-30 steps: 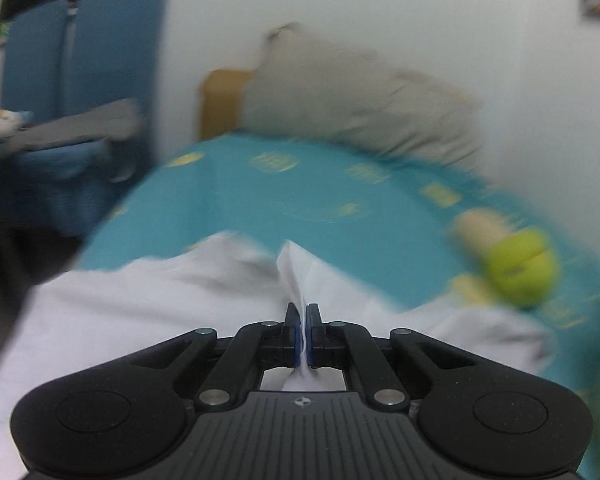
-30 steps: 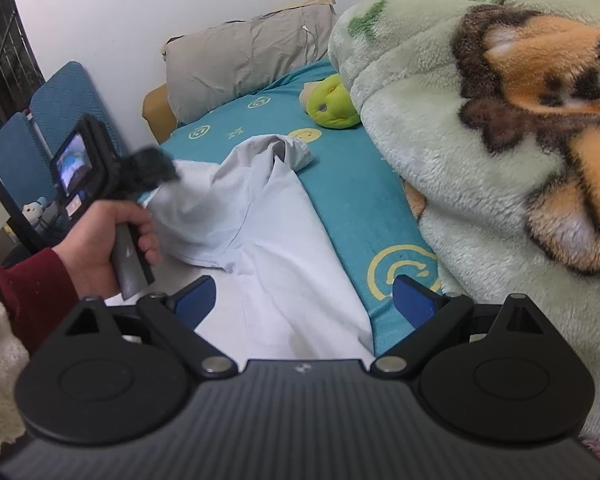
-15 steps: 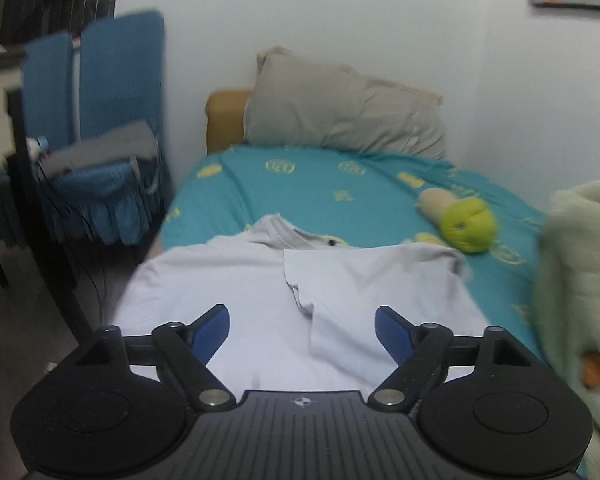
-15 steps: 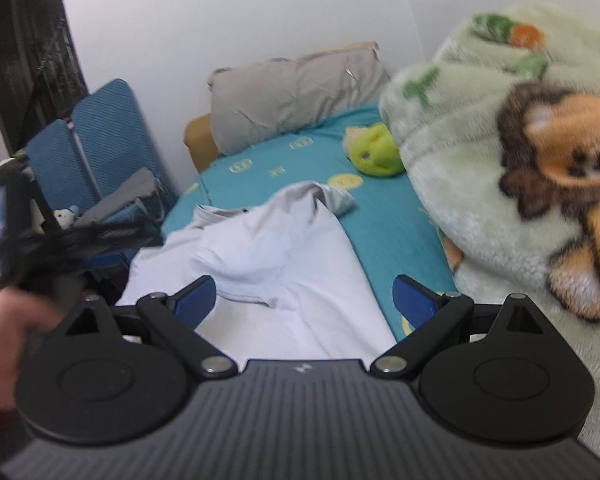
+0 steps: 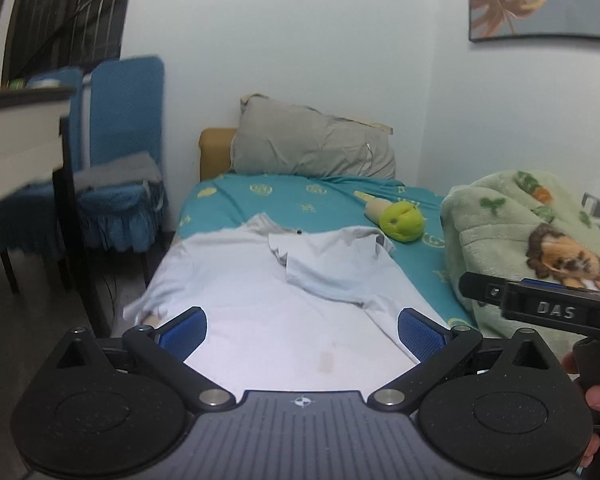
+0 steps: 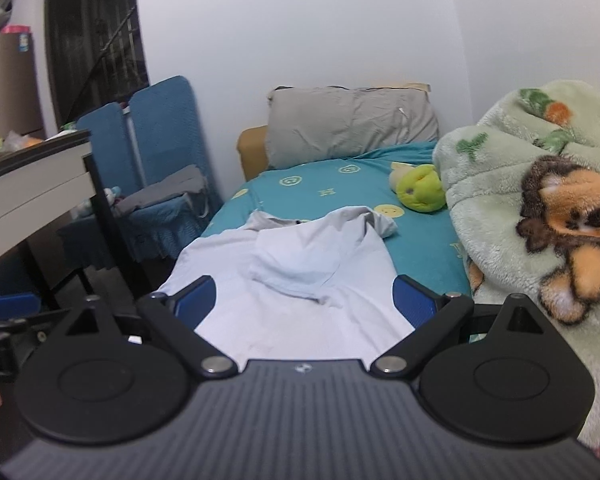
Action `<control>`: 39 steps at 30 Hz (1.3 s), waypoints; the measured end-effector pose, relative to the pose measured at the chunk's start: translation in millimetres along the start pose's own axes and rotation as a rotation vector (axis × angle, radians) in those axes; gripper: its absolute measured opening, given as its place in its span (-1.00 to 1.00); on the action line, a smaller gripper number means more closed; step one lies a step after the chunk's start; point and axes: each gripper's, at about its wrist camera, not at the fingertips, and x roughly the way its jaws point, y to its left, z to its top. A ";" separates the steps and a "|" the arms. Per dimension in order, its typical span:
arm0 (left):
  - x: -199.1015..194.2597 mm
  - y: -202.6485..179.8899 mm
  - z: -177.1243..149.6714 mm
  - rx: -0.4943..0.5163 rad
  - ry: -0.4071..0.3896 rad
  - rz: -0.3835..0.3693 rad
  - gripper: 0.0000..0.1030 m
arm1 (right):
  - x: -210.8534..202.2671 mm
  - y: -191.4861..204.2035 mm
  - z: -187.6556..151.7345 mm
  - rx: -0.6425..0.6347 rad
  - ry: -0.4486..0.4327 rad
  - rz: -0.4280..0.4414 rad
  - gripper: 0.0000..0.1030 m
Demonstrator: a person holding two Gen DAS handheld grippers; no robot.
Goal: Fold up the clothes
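Shirt point(image 5: 268, 312) is lying flat on the bed point(image 5: 300, 200) ahead of my left claw point(image 5: 302, 330), whose jaws are now standing wide apart after pinching a raised fold a second ago; one sleeve is resting folded across the chest, beyond and right of me. Right claw point(image 6: 304, 300) is hanging spread and empty too, looking over the same shirt just ahead, blanket point(image 6: 540, 220) to its right. I'm judging one sleeve fold laid, the rest still waiting
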 end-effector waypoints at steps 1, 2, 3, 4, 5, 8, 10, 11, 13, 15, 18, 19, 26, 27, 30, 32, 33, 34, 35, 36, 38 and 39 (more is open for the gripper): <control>-2.0 4.8 -2.5 -0.009 0.001 -0.001 1.00 | -1.8 2.3 -1.0 -0.004 0.004 0.005 0.88; -4.1 9.6 -4.9 -0.017 0.002 -0.002 0.99 | -2.6 5.2 -1.9 -0.010 0.007 0.009 0.88; -6.1 14.5 -7.4 -0.026 0.002 -0.003 0.99 | -2.4 7.9 -3.1 -0.018 0.011 0.010 0.87; -8.2 19.3 -9.8 -0.034 0.003 -0.005 0.99 | -2.0 10.5 -4.2 -0.026 0.014 0.011 0.87; -9.6 23.5 -11.1 -0.043 0.004 -0.005 0.99 | -0.3 12.5 -5.3 -0.033 0.019 0.009 0.87; -13.4 31.7 -10.3 -0.065 0.002 -0.011 0.99 | 5.1 17.5 -8.7 -0.048 0.031 -0.001 0.87; -17.6 35.7 -9.6 -0.077 -0.001 -0.019 0.99 | 8.3 19.9 -11.4 -0.055 0.042 -0.001 0.87; -20.2 37.2 -9.1 -0.081 -0.003 -0.023 0.99 | 9.3 21.2 -12.8 -0.057 0.045 0.002 0.87; -22.9 40.4 -5.1 -0.091 -0.009 -0.029 0.99 | 11.5 24.8 -14.4 -0.065 0.052 0.017 0.87; -24.5 46.1 0.3 -0.108 -0.014 -0.031 1.00 | 18.4 30.5 -12.5 -0.085 0.069 0.045 0.87; -28.2 60.2 5.4 -0.142 -0.014 -0.027 1.00 | 40.9 46.5 -1.1 -0.129 0.111 0.103 0.87; -29.8 66.1 6.5 -0.148 -0.013 -0.021 1.00 | 50.7 53.6 3.3 -0.141 0.129 0.127 0.87; -35.4 114.9 2.9 -0.220 -0.009 0.014 1.00 | 154.1 131.3 15.1 -0.305 0.233 0.257 0.87; -32.8 122.3 0.1 -0.241 -0.002 0.011 1.00 | 172.3 145.1 13.6 -0.331 0.254 0.273 0.86; -22.9 139.7 -8.6 -0.266 0.015 0.018 0.99 | 226.0 189.7 2.6 -0.415 0.314 0.329 0.86; -13.8 147.0 -12.3 -0.261 0.028 0.039 0.99 | 257.3 221.2 -7.2 -0.488 0.345 0.366 0.86; -10.1 151.8 -13.2 -0.266 0.033 0.049 0.99 | 272.7 237.0 -12.2 -0.525 0.360 0.385 0.86; -7.0 157.4 -13.8 -0.273 0.037 0.058 0.99 | 288.2 252.8 -17.2 -0.562 0.375 0.404 0.86; -4.1 163.1 -14.3 -0.279 0.041 0.071 0.99 | 295.5 261.1 -22.6 -0.596 0.384 0.401 0.86; -1.5 169.0 -14.7 -0.285 0.045 0.089 0.99 | 301.1 267.7 -28.0 -0.630 0.392 0.395 0.86; 3.1 181.2 -16.1 -0.300 0.050 0.127 0.99 | 312.3 281.0 -38.9 -0.698 0.407 0.380 0.86; 4.7 185.2 -16.6 -0.308 0.052 0.136 0.98 | 317.9 287.7 -44.4 -0.732 0.415 0.373 0.86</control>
